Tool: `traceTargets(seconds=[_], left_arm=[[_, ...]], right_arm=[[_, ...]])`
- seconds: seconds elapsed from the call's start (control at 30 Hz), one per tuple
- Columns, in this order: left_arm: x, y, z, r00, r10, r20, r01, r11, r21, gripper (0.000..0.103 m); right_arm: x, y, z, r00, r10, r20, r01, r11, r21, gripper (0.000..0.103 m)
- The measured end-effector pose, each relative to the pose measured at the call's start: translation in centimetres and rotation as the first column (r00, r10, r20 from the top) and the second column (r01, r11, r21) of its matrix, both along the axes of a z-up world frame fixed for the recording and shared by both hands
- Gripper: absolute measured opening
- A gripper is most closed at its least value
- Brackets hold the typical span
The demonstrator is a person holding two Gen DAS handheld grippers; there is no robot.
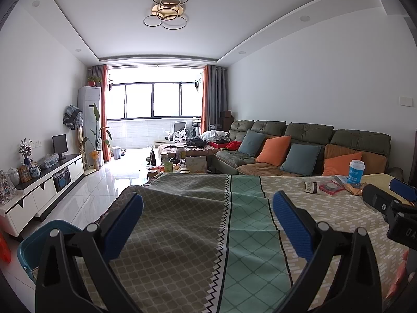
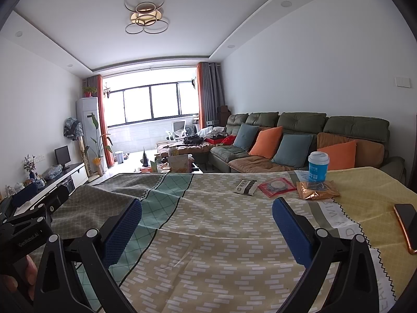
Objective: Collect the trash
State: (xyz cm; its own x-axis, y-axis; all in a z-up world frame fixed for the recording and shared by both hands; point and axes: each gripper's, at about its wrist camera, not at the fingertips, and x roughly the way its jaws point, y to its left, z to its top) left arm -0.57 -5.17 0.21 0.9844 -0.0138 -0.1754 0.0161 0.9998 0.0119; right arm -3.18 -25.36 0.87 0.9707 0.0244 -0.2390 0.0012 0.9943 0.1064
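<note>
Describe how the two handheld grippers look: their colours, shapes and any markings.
Both the left gripper and the right gripper have black angular plastic frames with round silver-grey pivot pins. Their fingers carry flat, textured blue pads. The left gripper's black body shows white lettering, "GenRobot.AI". No cables or sleeves are visible.

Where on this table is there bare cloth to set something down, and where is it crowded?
Free: the near tablecloth ahead of both open claws, right claw and left claw, and the left half. Crowded: the far right, with cup, three wrappers, and a phone at the right edge.
</note>
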Motion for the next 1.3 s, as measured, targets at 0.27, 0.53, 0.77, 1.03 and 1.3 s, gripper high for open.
traceTargets(seconds=[0.27,0.53,0.77,1.03,1.3], left_arm=[[0.02,0.02,0.0,1.0,-0.001,-0.001,0.001,1.0,-0.001,0.099],[0.01,-0.01,0.04,1.0,0.002,0.0,-0.002,1.0,0.0,0.099],[0.01,0.02,0.09,1.0,0.003,0.0,-0.003,1.0,-0.002,0.099],[0.04,0.07,0.1,1.0,0.001,-0.003,-0.001,1.0,-0.001,0.099],[0.06,0.11,0.08,1.0,0.006,-0.002,-0.006,1.0,0.009,0.099]], right_arm=[[0.0,0.13,0.04,1.0,0.003,0.002,-0.003,1.0,0.002,0.1],[-0.02,0.2,0.05,1.0,0.002,0.002,-0.002,1.0,0.001,0.1],[-0.08,0.19,0.03,1.0,0.002,0.003,-0.002,1.0,0.0,0.1],[-0.04,0.27,0.04,1.0,0.003,0.001,-0.003,1.0,0.001,0.1],[0.02,0.32,0.07,1.0,0.004,-0.001,-0.004,1.0,0.006,0.1]])
